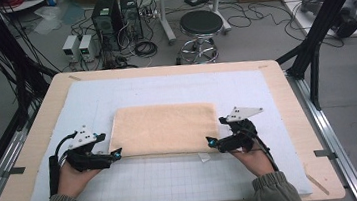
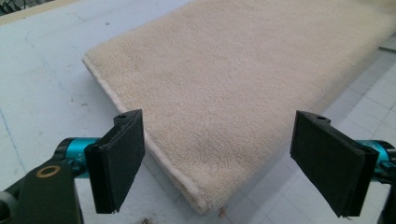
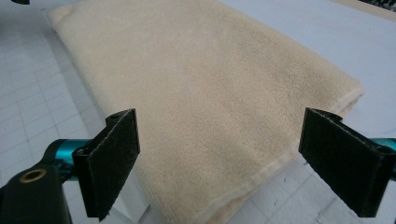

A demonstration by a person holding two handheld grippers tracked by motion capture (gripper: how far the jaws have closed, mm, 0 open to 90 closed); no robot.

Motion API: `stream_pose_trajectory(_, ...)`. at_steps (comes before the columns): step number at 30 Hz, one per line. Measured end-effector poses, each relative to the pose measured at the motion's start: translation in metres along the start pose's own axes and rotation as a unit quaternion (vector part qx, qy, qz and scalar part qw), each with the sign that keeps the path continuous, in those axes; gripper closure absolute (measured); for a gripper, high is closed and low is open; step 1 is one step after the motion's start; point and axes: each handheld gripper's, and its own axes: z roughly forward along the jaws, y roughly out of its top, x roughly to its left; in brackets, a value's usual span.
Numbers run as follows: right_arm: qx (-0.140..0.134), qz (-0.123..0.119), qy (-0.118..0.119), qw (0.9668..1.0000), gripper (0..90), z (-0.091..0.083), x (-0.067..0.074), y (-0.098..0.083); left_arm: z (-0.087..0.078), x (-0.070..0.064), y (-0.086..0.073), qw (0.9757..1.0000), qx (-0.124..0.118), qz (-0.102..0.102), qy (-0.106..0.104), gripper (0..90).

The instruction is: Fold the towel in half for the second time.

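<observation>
1. Broadly, I count one wooden table (image 1: 284, 77), and it is the largest thing in my high view.
2. One pale gridded mat (image 1: 174, 179) covers most of that table.
3. One folded beige towel (image 1: 164, 129) lies flat at the mat's middle, a single piece with its long sides running from 9 to 3 o'clock.
4. I see two hands, a left hand (image 1: 71, 178) at 7 o'clock of the towel and a right hand (image 1: 254, 160) at 5 o'clock.
5. Two grippers: my left gripper (image 1: 117, 152) sits at the towel's near left corner, my right gripper (image 1: 211, 141) at its near right corner.
6. Each gripper has two black pads; the left pads (image 2: 116, 161) stand wide apart astride the corner, gripping nothing.
7. The right pads (image 3: 109, 161) stand equally wide, with the towel's corner between them but unpinched.
</observation>
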Motion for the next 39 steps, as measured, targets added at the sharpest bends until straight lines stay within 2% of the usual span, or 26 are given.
stream_pose_trajectory(8,-0.003,0.000,-0.002,1.0000,10.9,-0.011,0.001,-0.007,-0.005,-0.001,-0.002,1.0000,0.003,0.003,0.000,14.1)
stream_pose_trajectory(14,-0.005,-0.004,-0.008,1.0000,10.3,-0.019,0.000,-0.014,-0.010,-0.002,-0.003,1.0000,-0.003,0.001,0.001,11.9)
stream_pose_trajectory(19,-0.005,0.006,-0.010,0.9999,10.2,-0.024,-0.001,-0.020,-0.012,-0.003,-0.004,1.0000,-0.007,0.001,0.007,10.0)
stream_pose_trajectory(39,-0.015,0.003,-0.015,0.9998,10.2,-0.041,0.006,-0.031,-0.024,-0.012,-0.011,1.0000,-0.003,0.007,0.002,8.2)
